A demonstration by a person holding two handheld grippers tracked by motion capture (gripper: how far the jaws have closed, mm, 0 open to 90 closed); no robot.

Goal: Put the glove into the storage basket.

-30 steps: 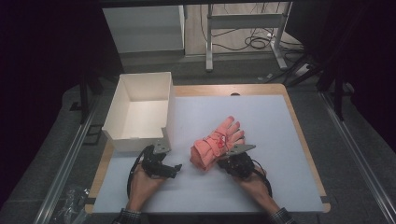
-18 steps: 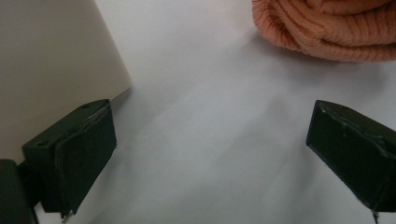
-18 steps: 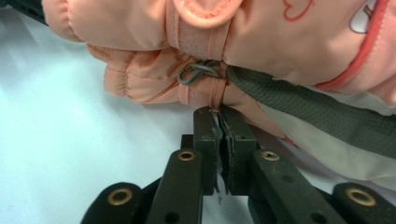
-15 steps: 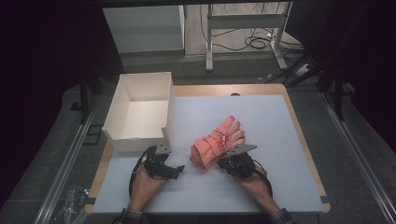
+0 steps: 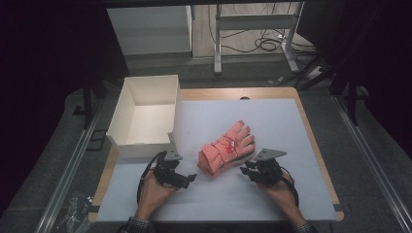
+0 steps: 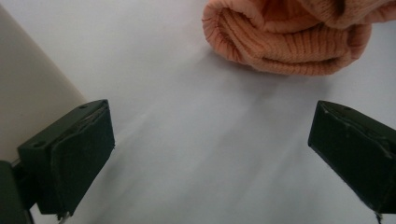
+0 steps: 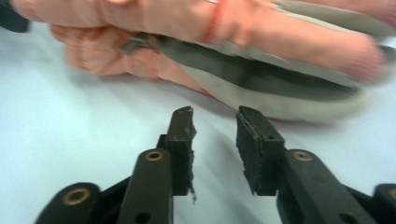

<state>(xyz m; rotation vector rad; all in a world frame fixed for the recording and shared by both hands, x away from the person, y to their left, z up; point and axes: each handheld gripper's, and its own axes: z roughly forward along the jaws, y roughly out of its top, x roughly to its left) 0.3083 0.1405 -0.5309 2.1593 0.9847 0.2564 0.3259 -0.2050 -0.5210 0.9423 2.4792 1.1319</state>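
A pair of pink knit gloves (image 5: 227,148) lies stacked on the white mat, fingers pointing to the far right. My right gripper (image 5: 244,170) sits just to the right of the gloves' near end. In the right gripper view its jaws (image 7: 215,123) have just been opening and stand apart with nothing between them, a short way from the gloves (image 7: 210,46). My left gripper (image 5: 188,178) rests on the mat to the left of the gloves. Its jaws (image 6: 210,154) are wide open and bare, with the ribbed cuff (image 6: 285,42) ahead of them.
An open white box (image 5: 145,114) stands at the left of the table, and its wall (image 6: 28,107) is close beside my left gripper. The white mat (image 5: 291,194) covers a wooden table. Dark floor and table legs lie beyond the far edge.
My right gripper has drawn back to the right, off the gloves' near edge, and its jaws have parted. The gloves stay on the mat. The left gripper has hardly moved.
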